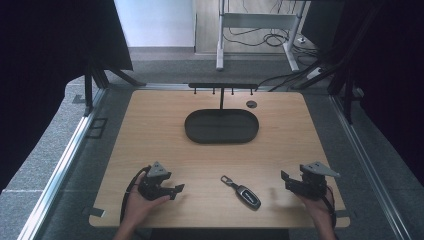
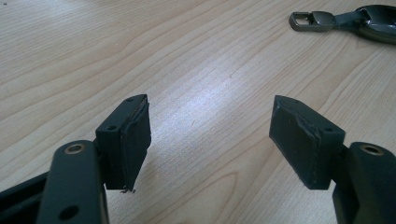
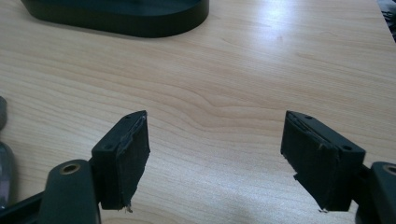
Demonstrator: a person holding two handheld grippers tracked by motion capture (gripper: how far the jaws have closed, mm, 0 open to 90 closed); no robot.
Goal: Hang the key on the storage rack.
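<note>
Wooden counter (image 1: pixel 165 135) with a car key fob (image 1: pixel 243 192) lying at the lower centre of the frame.
Your left hand-held gripper (image 1: pixel 176 191) and right hand-held gripper (image 1: pixel 285 181) both sit with jaws spread, holding nothing, flanking the fob; a black oval tray (image 1: pixel 221 126) rests above.

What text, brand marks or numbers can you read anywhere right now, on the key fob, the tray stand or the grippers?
No text can be read.
Key fob: its face has a pale mark, too small and blurred to read; its clip end bears no lettering.
Black tray and hook stand: plain, no label seen.
Left gripper and right gripper: black jaws and grey plates, no markings seen.
</note>
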